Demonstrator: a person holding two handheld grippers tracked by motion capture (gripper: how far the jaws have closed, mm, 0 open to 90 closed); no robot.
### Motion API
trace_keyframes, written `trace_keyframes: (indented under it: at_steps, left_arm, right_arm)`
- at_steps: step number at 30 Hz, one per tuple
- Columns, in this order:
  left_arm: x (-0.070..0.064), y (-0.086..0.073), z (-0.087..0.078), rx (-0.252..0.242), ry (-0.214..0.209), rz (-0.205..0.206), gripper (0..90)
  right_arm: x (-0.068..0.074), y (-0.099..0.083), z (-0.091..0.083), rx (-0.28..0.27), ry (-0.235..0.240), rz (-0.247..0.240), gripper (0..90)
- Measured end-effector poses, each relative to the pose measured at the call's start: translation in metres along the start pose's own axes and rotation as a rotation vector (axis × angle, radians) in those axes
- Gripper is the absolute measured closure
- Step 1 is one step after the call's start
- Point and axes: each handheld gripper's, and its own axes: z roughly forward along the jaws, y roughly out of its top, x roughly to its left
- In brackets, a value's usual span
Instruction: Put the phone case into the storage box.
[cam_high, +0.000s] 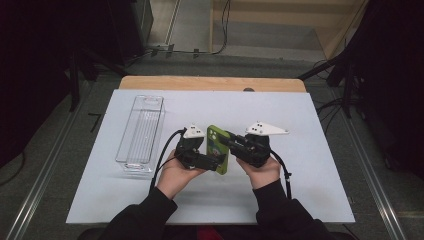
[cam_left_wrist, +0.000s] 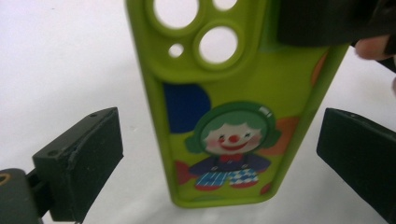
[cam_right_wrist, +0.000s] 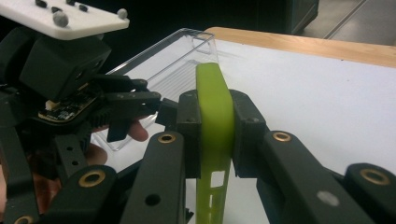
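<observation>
Sleeves and forearms enter at 6 o'clock in the high view, one gripper in each hand. Right gripper sits just right of table centre, jaws clamped on the upper edge of the green phone case; in the right gripper view both pads press flat against the case's thin edge, case upright between them. Left gripper lies at 9 o'clock of the case, jaws spread wide. In the left gripper view the case stands between the two jaws with a clear gap on either side, touching neither; clown print and camera cut-outs face that camera. Case is held at the middle of the white table board. Clear plastic tray lies on the board at 9 o'clock, well apart from the left gripper.
</observation>
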Motion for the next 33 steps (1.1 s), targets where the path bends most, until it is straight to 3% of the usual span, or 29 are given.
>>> trace_keyframes:
  at_steps: [20,28,33]
  left_arm:
    - [-0.0012,0.0026,0.0007,-0.034,0.025,-0.008,1.4]
    - [-0.0016,0.0024,-0.0023,-0.074,0.016,0.002,14.2]
    - [-0.0024,0.0024,-0.002,-0.071,0.023,0.007,15.5]
  right_arm:
    - [0.0097,-0.0046,0.0063,0.01,0.036,0.015,74.5]
    - [0.0098,-0.0057,0.0075,0.01,0.044,0.041,74.5]
    - [0.0088,-0.0055,0.0075,0.009,0.042,0.041,74.3]
